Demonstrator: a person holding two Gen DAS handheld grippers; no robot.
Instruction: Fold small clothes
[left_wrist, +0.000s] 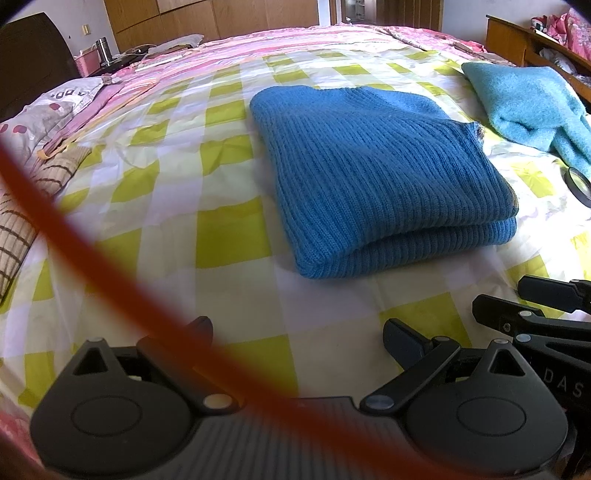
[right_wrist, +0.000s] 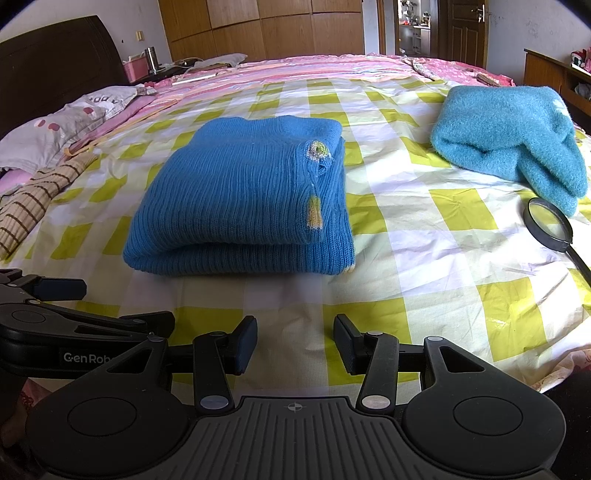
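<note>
blue ribbed sweater (right_wrist: 240, 199) looks soft, thick and floppy, already folded into a stacked block, so best pinched at a doubled near edge or corner, not the middle. it lies on the checked bedsheet (right_wrist: 424, 258) straight ahead of the right gripper (right_wrist: 295, 341), well apart from its half-open empty jaws. ahead-right of the left gripper (left_wrist: 299, 332), jaws wide, empty; fuzzy teal sweater (right_wrist: 517, 140) further right.

Two knitted garments lie on the bed: one blue ribbed sweater (right_wrist: 240, 195) and one fuzzy teal sweater (right_wrist: 509, 136). One magnifying glass (right_wrist: 550, 225) lies there too. Two grippers show: the left gripper (left_wrist: 299, 339) and the right gripper (right_wrist: 295, 343).
</note>
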